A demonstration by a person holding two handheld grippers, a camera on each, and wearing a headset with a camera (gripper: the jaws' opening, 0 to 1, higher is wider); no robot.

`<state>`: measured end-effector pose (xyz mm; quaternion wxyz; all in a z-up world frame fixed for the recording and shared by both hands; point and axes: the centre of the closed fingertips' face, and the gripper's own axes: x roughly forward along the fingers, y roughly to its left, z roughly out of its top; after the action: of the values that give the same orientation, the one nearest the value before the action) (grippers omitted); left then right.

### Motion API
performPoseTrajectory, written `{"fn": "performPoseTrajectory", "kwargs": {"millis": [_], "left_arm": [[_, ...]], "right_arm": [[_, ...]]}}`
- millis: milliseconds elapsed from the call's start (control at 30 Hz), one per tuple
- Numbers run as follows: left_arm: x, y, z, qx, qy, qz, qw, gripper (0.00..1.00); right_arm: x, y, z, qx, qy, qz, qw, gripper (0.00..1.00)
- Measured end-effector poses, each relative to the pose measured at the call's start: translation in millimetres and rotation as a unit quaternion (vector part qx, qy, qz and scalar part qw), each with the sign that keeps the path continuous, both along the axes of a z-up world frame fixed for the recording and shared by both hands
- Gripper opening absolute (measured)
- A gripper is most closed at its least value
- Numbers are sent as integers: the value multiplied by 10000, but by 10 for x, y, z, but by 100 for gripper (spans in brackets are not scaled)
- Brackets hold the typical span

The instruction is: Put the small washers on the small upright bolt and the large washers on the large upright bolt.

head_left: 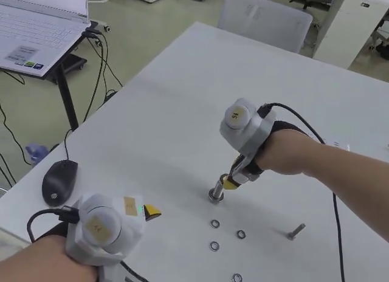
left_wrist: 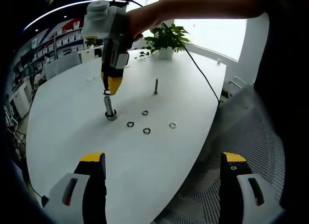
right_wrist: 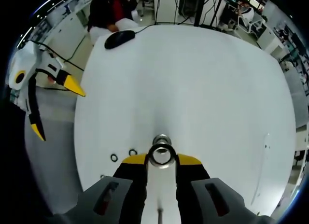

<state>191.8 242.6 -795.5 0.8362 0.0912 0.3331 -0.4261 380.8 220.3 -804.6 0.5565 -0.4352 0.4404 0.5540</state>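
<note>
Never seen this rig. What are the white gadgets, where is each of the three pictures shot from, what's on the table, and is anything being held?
No robot here: a person holds a two-jaw gripper in each hand at a white table. The head view comes from a headset camera looking down at the work. The two round pictures come from fisheye cameras riding on the grippers, looking along their yellow-tipped jaws. The right gripper is shut on a washer, held just above the top of the large upright bolt. The left gripper is open and empty, near the table's edge. Four loose washers lie on the table near that bolt, and the small upright bolt stands further off. A computer mouse lies on the table; a laptop sits off to one side.
</note>
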Motion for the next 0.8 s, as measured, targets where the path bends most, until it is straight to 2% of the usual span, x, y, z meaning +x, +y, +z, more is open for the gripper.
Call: {"fn": "performPoseTrajectory", "kwargs": {"millis": [67, 300, 800], "left_arm": [[3, 7, -1, 40, -37, -18, 10000, 99], [-14, 47, -24, 83, 10, 34, 10000, 99], [-19, 97, -28, 66, 11, 92, 9999, 95]], "right_arm": [[1, 13, -21, -20, 13, 11, 10000, 22], [-25, 60, -78, -64, 45, 81, 9999, 22], [-27, 91, -202, -226, 62, 165, 9996, 22]]}}
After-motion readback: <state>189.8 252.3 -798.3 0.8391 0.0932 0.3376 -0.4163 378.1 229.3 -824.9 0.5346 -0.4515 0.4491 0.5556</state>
